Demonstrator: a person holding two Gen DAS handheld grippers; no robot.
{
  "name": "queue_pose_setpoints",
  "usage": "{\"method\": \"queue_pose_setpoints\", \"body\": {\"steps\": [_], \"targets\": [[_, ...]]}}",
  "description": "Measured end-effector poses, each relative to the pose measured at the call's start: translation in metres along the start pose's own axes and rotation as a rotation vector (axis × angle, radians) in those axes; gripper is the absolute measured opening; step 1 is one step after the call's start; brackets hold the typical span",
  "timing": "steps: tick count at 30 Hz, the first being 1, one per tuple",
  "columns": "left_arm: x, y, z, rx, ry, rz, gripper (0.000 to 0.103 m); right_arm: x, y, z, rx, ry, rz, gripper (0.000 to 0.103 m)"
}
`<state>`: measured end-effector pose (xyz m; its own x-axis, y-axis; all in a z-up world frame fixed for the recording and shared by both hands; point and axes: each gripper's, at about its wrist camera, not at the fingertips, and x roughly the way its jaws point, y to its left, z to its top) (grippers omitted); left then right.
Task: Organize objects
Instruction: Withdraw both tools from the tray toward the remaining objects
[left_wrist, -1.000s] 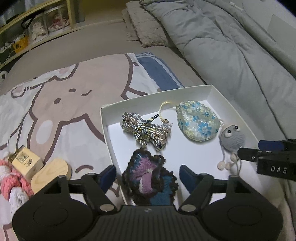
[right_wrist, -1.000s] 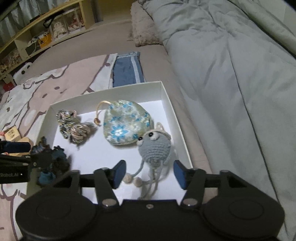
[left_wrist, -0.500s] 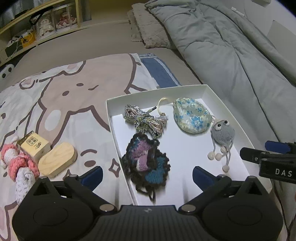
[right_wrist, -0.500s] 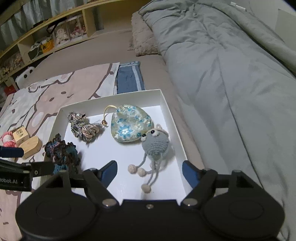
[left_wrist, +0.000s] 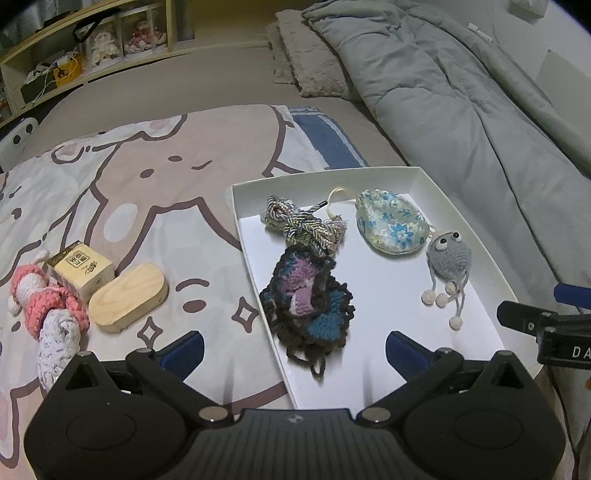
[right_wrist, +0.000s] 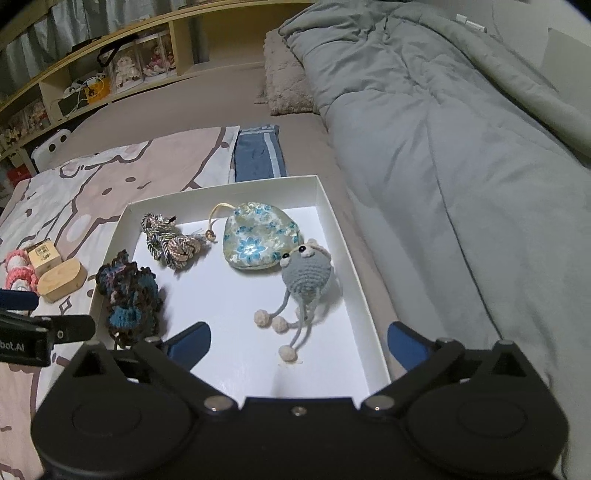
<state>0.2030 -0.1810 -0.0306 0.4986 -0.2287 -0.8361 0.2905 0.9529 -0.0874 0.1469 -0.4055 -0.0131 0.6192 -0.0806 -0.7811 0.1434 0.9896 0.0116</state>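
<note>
from the left wrist, the left gripper (left_wrist: 293, 349) stands wide apart and empty above the near end of the white box (left_wrist: 480, 243), where the dark crochet piece (left_wrist: 306, 295), braided cord (left_wrist: 303, 225), floral pouch (left_wrist: 391, 225) and grey crochet creature (left_wrist: 448, 254) lie, while a wooden block (left_wrist: 129, 297), small printed box (left_wrist: 79, 267) and pink knit toy (left_wrist: 44, 310) sit on the blanket beside it. from the right wrist, the right gripper (right_wrist: 299, 343) is opening with nothing gripped, the creature's dangling pompoms (right_wrist: 277, 323) lying on the box floor between its fingers.

Left gripper (left_wrist: 293, 350) tilted downward, jaws spread wide, nothing between them. Right gripper (right_wrist: 298, 341) angled down likewise, jaws opening, nothing gripped
</note>
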Motion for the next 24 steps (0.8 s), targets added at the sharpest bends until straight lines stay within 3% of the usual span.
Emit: {"method": "queue_pose_setpoints", "body": {"steps": [12,24], "targets": [[-0.011,0.025,-0.006,-0.038,-0.030,0.006,0.103,-0.001,0.008,0.001,-0.008,-0.008,-0.017,0.103],[-0.043,0.100,-0.014,-0.111,-0.079,0.115,0.103,0.004,0.054,0.009,-0.045,-0.031,0.033,0.103]]}}
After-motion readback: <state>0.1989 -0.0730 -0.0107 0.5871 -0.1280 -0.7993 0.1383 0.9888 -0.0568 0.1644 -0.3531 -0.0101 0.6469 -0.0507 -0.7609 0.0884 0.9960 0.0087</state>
